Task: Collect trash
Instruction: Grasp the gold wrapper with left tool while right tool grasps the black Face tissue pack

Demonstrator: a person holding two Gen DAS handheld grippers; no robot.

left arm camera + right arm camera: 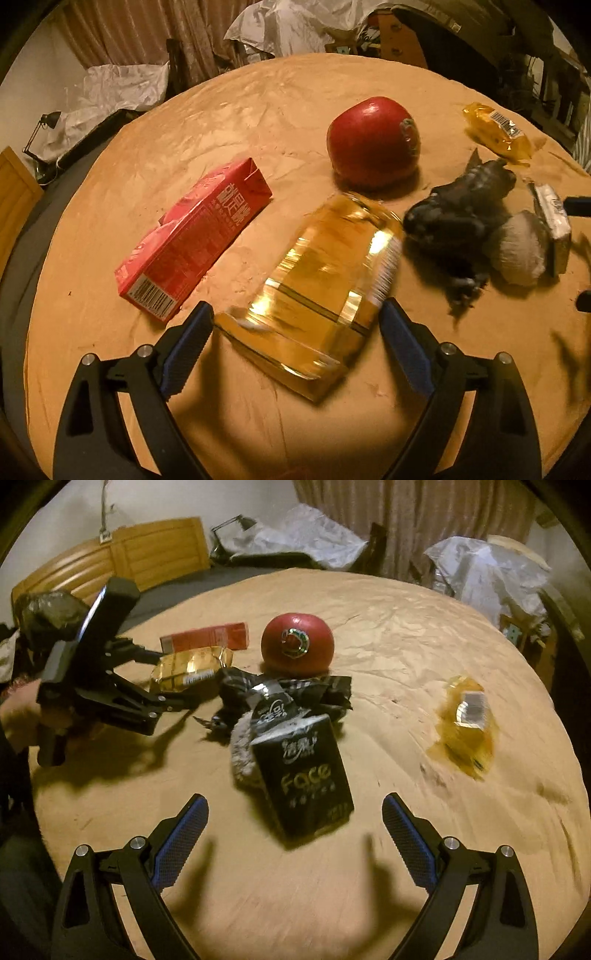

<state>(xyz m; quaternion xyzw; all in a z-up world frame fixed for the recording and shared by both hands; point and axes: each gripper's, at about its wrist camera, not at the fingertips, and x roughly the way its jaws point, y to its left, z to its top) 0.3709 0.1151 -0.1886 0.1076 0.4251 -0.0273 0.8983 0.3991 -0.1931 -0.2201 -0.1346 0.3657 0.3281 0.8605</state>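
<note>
In the left wrist view my left gripper (297, 314) is open, its jaws on either side of a shiny gold wrapper (317, 280) lying on the tan cloth; whether they touch it is unclear. A red carton (192, 236) lies to its left. A black crumpled wrapper (458, 218) and grey fluffy ball (521, 251) lie to the right. In the right wrist view my right gripper (295, 812) is open, just before a black "Face" tissue pack (306, 779). The left gripper (173, 686) shows there around the gold wrapper (192, 668).
A red apple (373, 142) with a sticker sits mid-table, also in the right wrist view (297, 648). A small yellow wrapper (498, 129) lies at the far right, also in the right wrist view (465, 723). Crumpled white plastic (317, 535) and a curtain stand behind the table.
</note>
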